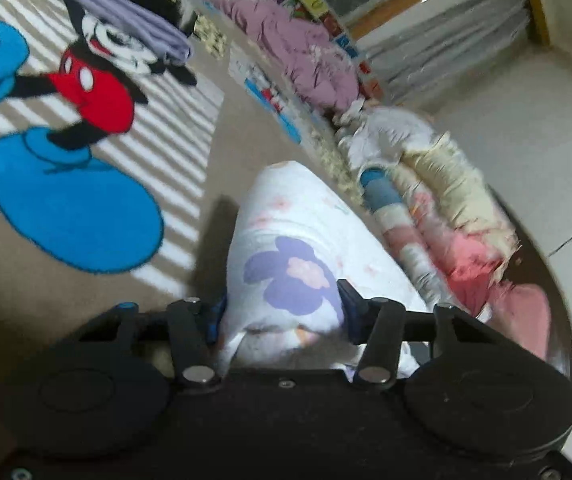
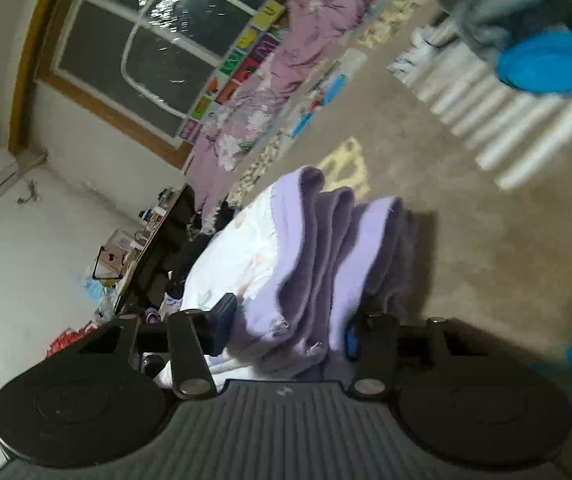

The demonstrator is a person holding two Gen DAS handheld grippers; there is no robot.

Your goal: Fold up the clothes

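the left gripper [image 1: 282, 308] sits low in the centre of the left wrist view, its jaws pinching a bunched white garment [image 1: 297, 232] with a purple flower print; the cloth fills the gap between the fingers and rises toward the middle of the frame. in the right wrist view the right gripper [image 2: 286, 328] pinches the same garment [image 2: 238, 256] where its lavender folded edge [image 2: 325, 248] stacks in thick pleats between the two fingers, the white part spreading away to the left.

no box or basket can be made out. loose piles take that role: a row of rolled and crumpled clothes [image 1: 441, 200] in cream, pink and blue runs down the right side of the left wrist view, and a folded lavender stack [image 1: 126, 12] lies at the upper left on the cartoon mouse rug [image 1: 78, 128].

the rug's beige field lies bare left of the held garment in the left wrist view, and wide to the right of it in the right wrist view. a pink quilt [image 2: 286, 48] lines the rug's far edge, against a strip of coloured picture tiles under the dark window [image 2: 158, 48]. a cluttered low table [image 2: 154, 248] stands at the left middle of the right wrist view, near the wall.
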